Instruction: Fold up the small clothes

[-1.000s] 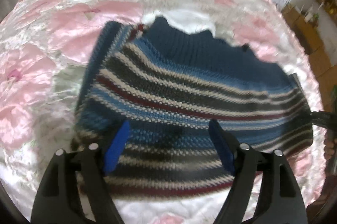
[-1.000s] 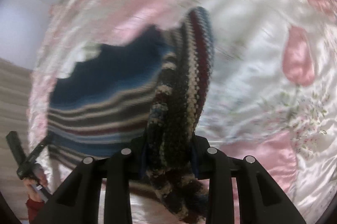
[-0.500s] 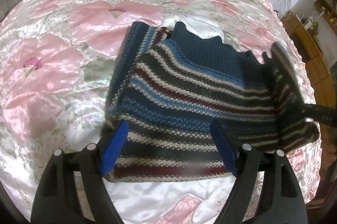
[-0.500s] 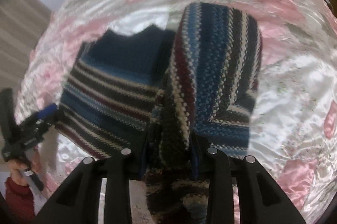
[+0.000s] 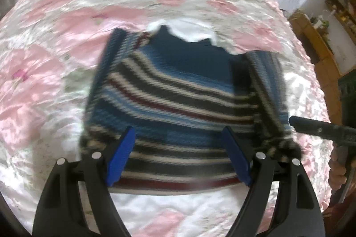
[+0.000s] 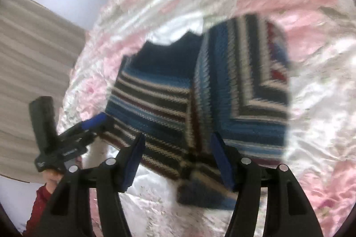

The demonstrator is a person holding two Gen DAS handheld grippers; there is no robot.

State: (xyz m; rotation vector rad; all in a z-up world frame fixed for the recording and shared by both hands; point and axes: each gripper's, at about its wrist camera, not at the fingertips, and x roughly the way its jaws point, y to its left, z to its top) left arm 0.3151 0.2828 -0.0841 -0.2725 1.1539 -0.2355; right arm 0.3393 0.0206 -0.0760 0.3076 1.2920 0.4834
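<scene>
- Near the middle of the bed (image 5: 55, 41): one striped sweater (image 5: 169, 99), lying flat, neck toward the far edge, both sleeves (image 6: 242, 90) folded in over the body, likely to make a narrow shape for folding.
- Two grippers: left gripper (image 5: 178, 159) spread apart above the hem, holding nothing.
- Right gripper (image 6: 178, 161) spread apart over the folded sleeve, holding nothing.

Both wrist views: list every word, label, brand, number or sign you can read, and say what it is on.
No text can be read.
Left gripper: pale marks on its black body, too blurred to read.
Striped sweater: no label or print showing.
Floral bedspread: pattern only, no writing.
</scene>
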